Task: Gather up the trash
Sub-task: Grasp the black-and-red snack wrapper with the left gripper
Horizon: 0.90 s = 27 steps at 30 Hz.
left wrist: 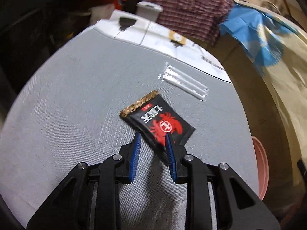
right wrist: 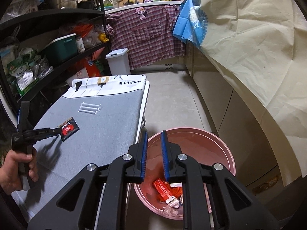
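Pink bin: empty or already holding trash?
Holding trash. The pink bin has a red carton and crumpled wrappers lying at its bottom.

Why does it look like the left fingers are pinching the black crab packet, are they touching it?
Touching. In the left wrist view the black crab packet sits between the left gripper and one blue finger overlaps its edge; the right wrist view shows the tips on its corner.

Table beside bucket

A sachet (left wrist: 157, 123) and, behind it, a packet of straws (left wrist: 184, 83) are laid on the table (left wrist: 76, 95); wrappers (right wrist: 167, 191) are seen in the bucket (right wrist: 220, 145) at its right.
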Each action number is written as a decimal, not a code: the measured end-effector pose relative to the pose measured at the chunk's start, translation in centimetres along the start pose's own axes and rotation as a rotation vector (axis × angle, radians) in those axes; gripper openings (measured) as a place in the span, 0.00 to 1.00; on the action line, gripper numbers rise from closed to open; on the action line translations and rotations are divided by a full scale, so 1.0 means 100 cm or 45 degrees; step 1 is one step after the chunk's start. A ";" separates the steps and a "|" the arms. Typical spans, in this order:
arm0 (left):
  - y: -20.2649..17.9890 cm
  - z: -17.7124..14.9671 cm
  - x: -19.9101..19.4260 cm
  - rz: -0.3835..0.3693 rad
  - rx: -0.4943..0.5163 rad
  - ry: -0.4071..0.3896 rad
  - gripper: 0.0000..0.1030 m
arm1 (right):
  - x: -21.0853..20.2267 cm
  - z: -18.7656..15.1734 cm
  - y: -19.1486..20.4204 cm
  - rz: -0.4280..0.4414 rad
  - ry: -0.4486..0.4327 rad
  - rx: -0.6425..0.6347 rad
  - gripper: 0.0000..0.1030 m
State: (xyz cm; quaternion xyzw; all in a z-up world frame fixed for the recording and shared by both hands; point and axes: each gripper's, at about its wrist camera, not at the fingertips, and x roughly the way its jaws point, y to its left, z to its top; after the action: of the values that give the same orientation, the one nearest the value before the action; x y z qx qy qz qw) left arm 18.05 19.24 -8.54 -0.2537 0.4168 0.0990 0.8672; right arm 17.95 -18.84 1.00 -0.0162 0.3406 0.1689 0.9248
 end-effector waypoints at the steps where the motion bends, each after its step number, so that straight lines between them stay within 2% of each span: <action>1: 0.000 0.000 0.002 -0.002 -0.008 0.008 0.25 | 0.001 0.000 0.001 -0.002 0.003 -0.005 0.16; 6: -0.005 0.001 0.009 -0.004 0.025 -0.013 0.23 | 0.005 0.001 0.005 -0.003 0.012 -0.007 0.16; 7: -0.005 0.002 0.010 -0.001 0.031 -0.015 0.20 | 0.006 0.000 0.006 -0.003 0.013 -0.010 0.16; 8: -0.005 0.003 0.012 0.001 0.037 -0.012 0.10 | 0.007 0.000 0.008 -0.004 0.016 -0.018 0.16; 11: -0.004 0.006 0.013 -0.008 0.039 -0.009 0.01 | 0.011 0.000 0.014 0.000 0.028 -0.036 0.16; 18: 0.001 0.009 0.004 0.030 0.072 -0.070 0.00 | 0.037 0.008 0.039 0.092 0.062 -0.065 0.19; 23: 0.010 0.015 -0.006 0.088 0.071 -0.115 0.00 | 0.069 0.025 0.084 0.190 0.032 -0.142 0.23; 27: 0.016 0.018 -0.013 0.150 0.080 -0.146 0.00 | 0.105 0.034 0.120 0.255 0.053 -0.182 0.27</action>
State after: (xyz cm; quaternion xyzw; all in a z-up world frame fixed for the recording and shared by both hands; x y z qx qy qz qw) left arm 17.80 21.62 -7.14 -0.1955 0.3836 0.1511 0.8898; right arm 23.66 -3.92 -2.00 -0.0514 0.3466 0.2841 0.8925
